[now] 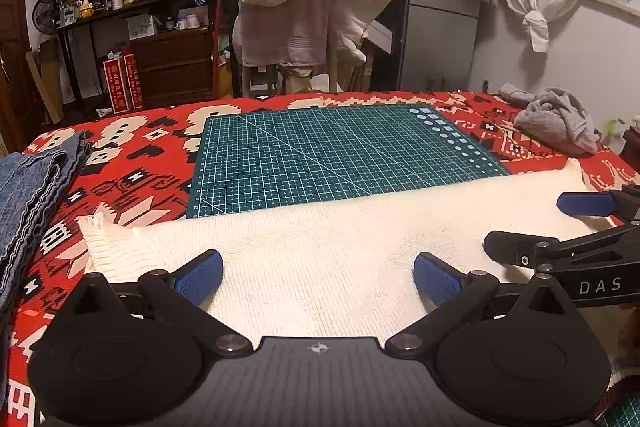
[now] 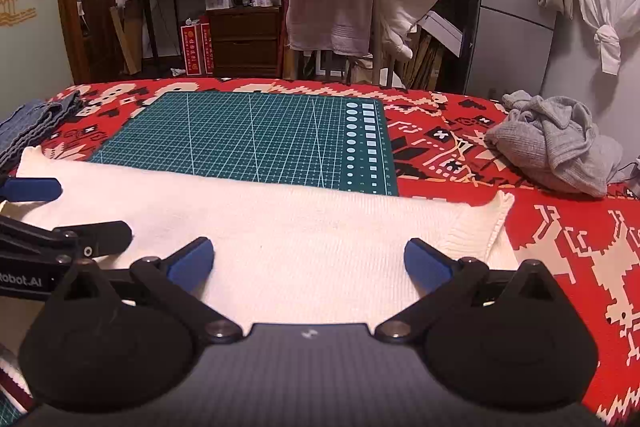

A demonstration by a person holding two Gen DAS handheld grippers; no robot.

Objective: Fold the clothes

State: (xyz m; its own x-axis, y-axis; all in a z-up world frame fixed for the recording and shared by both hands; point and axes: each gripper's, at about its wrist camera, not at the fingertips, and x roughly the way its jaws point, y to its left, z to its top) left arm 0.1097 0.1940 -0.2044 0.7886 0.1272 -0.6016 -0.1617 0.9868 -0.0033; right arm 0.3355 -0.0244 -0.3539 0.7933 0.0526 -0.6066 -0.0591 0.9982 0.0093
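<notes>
**Cream knit spread wide beneath two open grippers**

A cream ribbed knit garment (image 1: 320,251) is seen laid flat across the near edge of a table draped in a red patterned cloth (image 1: 136,163), its far edge overlapping the near border of a green cutting mat (image 1: 332,155). The left gripper (image 1: 318,275) and the right gripper (image 2: 308,263) are held low over the knit, side by side, each with its blue-padded jaws spread wide and nothing clamped between them. Ribbed cuffs are shown at both ends, one pointing left and one right, which suggests sleeves stretched outward or a long folded band; which of the two cannot be settled. The fabric is shown smooth and largely free of wrinkles, with a straight far edge. A stack of folded denim (image 1: 28,195) is seen at the left edge of the table, and a crumpled grey garment (image 2: 560,151) lies well apart at the right. By that evidence, the task is judged partly done: the denim is folded, the grey piece is not, and the knit lies somewhere between.
</notes>
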